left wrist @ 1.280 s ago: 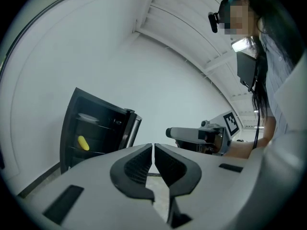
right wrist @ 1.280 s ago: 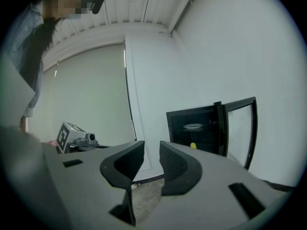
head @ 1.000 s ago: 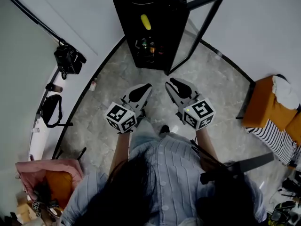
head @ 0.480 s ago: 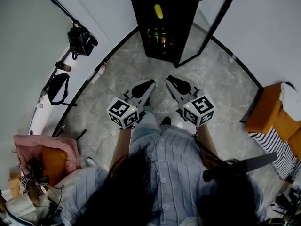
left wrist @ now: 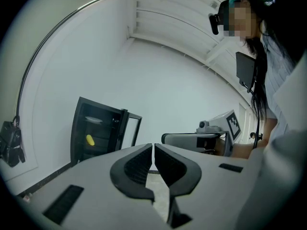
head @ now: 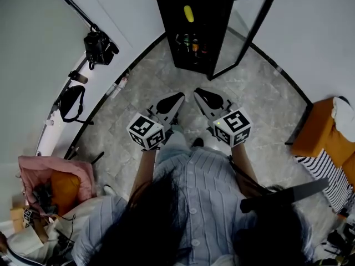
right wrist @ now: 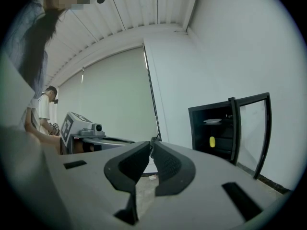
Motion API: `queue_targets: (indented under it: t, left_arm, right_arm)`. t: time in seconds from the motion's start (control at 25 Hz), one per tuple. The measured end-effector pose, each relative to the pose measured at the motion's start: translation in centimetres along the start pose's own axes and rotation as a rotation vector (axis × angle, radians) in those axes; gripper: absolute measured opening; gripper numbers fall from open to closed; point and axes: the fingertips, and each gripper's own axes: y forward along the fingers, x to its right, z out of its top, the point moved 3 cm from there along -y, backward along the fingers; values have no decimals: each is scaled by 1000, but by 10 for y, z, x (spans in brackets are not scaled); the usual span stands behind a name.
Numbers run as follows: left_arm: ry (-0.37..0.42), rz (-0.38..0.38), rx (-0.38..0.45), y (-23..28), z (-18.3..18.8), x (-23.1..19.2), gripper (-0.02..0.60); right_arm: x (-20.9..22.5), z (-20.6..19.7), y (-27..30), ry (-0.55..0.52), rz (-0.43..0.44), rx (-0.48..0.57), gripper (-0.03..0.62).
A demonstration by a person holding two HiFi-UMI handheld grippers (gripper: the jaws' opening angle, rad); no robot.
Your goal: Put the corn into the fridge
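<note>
Head view: shows corn (head: 189, 13) on a shelf of the open fridge (head: 165, 21) at 12 o'clock, well apart from left gripper (head: 173, 100) and right gripper (head: 202, 95).

Left gripper view: shows claw pressed together, empty; corn (left wrist: 89, 140) at 9 o'clock.

Right gripper view: shows claw just closed, nothing between; corn (right wrist: 212, 142) at 3 o'clock.

bare floor (head: 161, 79) ahead, fridge (head: 165, 21) open, door (head: 244, 33) swung right

floor (head: 133, 98): polished grey veined stone, slight sheen | fridge (head: 162, 15): black casing, clear glass door (head: 245, 32) | left hand-held gripper (left wrist: 153, 150): matt grey plastic, ribbed black pads (left wrist: 136, 164) | right hand-held gripper (right wrist: 151, 150): same finish | shirt (head: 205, 193): striped cloth
</note>
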Motion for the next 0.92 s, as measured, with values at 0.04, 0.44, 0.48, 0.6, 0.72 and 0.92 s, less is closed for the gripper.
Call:
queue_targets:
  t: [0.04, 0.44, 0.48, 0.6, 0.72, 0.92]
  left_arm:
    - [1, -2, -2, -1, 0, 0, 8]
    - [-2, -21, 5, -5, 6, 2, 8]
    - [-1, -23, 5, -6, 6, 3, 8]
    - [1, -21, 3, -9, 2, 2, 8]
    - [-4, -11, 2, -9, -2, 0, 8]
    - [-11, 7, 2, -13, -3, -4, 8]
  right_arm:
    - [-1, 0, 0, 0, -3, 2, 37]
    - [-8, 2, 8, -5, -5, -14, 36]
    - [-10, 1, 10, -7, -2, -17, 37]
    - [-13, -2, 14, -14, 7, -25, 37]
    - [-11, -6, 16, -13, 14, -33, 37]
    - [-11, -6, 19, -8, 23, -48, 35]
